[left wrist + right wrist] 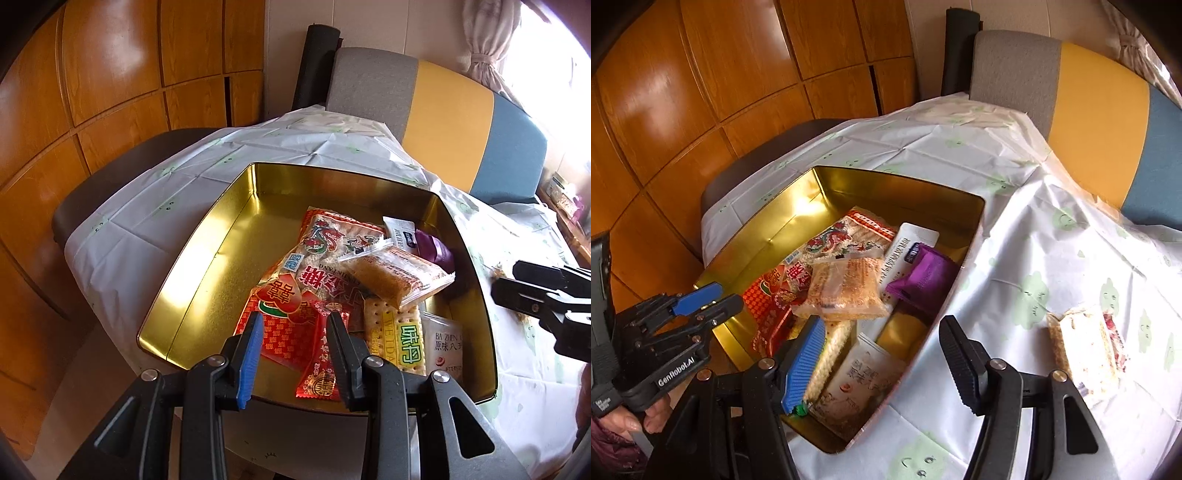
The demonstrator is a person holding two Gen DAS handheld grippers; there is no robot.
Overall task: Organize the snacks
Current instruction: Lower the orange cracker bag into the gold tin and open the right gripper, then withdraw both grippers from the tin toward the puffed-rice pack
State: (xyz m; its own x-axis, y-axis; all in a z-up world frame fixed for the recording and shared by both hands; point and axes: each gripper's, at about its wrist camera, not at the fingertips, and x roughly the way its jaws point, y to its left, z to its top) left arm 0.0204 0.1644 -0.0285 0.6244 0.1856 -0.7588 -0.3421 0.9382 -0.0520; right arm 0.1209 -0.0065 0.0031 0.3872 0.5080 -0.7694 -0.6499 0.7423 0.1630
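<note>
A gold tin (pixel 207 258) (pixel 764 236) sits on the white tablecloth and holds several snack packets, among them a red packet (pixel 321 369), a clear-wrapped cake (pixel 395 277) (pixel 846 288) and a purple packet (pixel 923 277). My left gripper (pixel 295 354) is open over the tin's near edge, its fingers either side of the red packet without gripping it. It shows in the right wrist view (pixel 705 299). My right gripper (pixel 882 362) is open and empty above the tin's right wall. It shows in the left wrist view (pixel 517 291). One snack packet (pixel 1086 347) lies on the cloth to the right.
A chair with grey, yellow and blue back (pixel 443 122) (pixel 1100 122) stands behind the table. Wooden cabinet doors (pixel 110 92) fill the left. The tablecloth (pixel 997 229) hangs over the table's far edge.
</note>
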